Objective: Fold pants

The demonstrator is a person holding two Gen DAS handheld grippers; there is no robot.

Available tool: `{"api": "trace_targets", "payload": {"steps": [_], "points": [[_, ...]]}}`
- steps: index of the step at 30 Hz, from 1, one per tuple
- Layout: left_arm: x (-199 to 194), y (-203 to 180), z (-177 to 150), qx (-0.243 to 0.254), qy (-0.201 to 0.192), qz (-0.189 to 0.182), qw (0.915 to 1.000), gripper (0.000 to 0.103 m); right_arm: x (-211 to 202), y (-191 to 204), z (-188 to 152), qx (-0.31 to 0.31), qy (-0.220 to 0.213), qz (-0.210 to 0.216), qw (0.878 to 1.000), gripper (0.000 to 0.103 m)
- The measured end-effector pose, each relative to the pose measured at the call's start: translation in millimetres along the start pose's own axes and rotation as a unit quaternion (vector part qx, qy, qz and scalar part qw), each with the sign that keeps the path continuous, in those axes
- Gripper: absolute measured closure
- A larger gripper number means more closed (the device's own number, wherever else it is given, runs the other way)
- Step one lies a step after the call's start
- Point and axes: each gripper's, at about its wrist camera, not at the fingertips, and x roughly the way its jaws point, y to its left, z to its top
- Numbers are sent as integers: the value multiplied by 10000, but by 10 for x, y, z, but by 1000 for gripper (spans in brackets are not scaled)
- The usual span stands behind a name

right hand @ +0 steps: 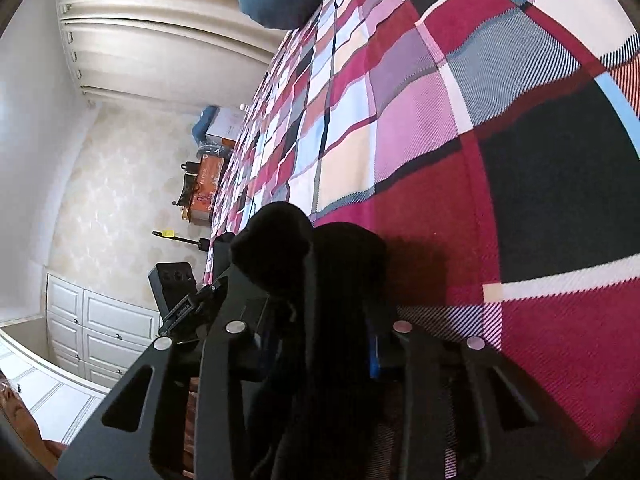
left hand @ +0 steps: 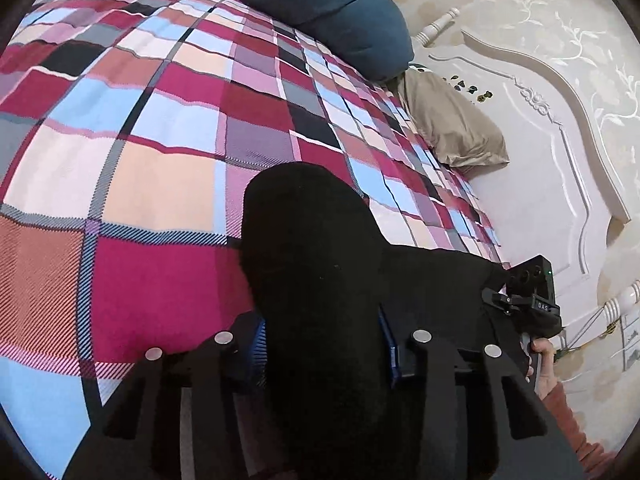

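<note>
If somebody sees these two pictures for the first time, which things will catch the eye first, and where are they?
First comes the black pants, bunched in the middle of both views, clamped by the left tool and the right tool. Under them spreads the bright plaid bedspread in red, pink and blue. At the bed's far end lie a dark blue pillow and a beige pillow beside the white carved headboard.

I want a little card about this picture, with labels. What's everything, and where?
pants: black pants, bunched, held up over the bed by both tongs
left tongs: left tongs shut on the pants
right tongs: right tongs shut on the pants
bed: plaid blanket in red, pink, blue and peach
pillows: blue pillow and tan pillow by the white headboard
folding: not done yet
</note>
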Motion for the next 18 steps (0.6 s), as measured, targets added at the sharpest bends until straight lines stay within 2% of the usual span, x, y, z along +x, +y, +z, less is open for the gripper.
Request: {"api": "trace_targets", "payload": {"steps": [6,18], "points": [[-17,-71,50,275,-26,197,9994,60,44,-1,22,-97,-93,10,9999,72],[-67,6,105,279,-80,320,9991,60,147,1,38,-90,-146,86,9998,72]]}}
